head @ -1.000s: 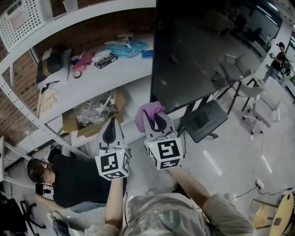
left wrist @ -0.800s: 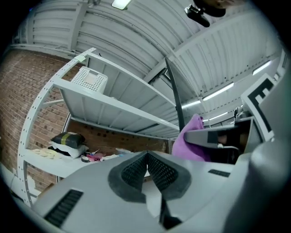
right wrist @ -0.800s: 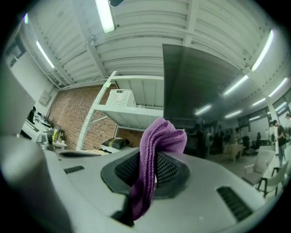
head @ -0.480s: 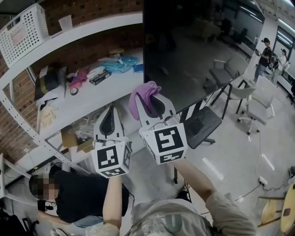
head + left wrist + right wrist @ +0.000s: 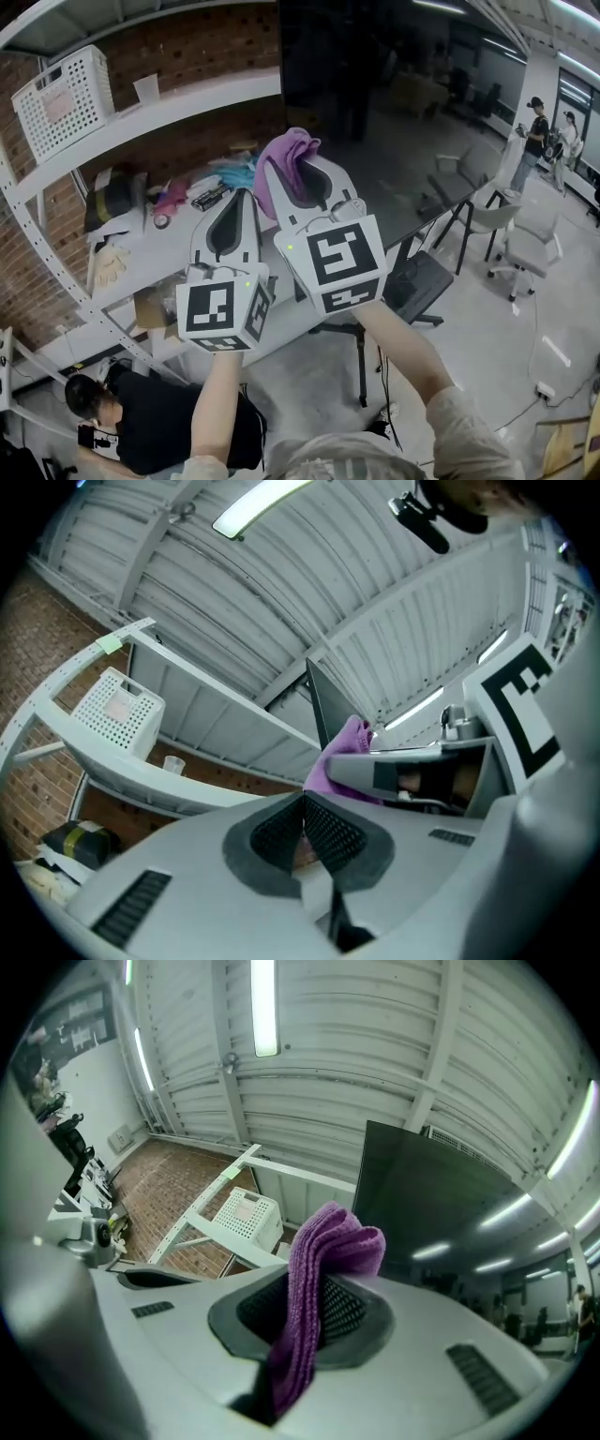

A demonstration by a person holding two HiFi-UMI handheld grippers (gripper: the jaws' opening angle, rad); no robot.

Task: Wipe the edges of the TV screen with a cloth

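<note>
Purple cloth (image 5: 319, 1279), clamped between fingers of the right gripper (image 5: 300, 180), was up by the TV screen (image 5: 403, 112) left edge (left gripper (image 5: 234, 217) fingers together, empty); likely risk: a slipping fold would let hard plastic scrape the glass.

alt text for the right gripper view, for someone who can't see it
A folded purple cloth is clamped between the jaws of the right hand-held gripper, with its top sticking up past them. Behind it is a dark TV screen. A white basket sits on a white shelf frame to the screen's left.
</note>
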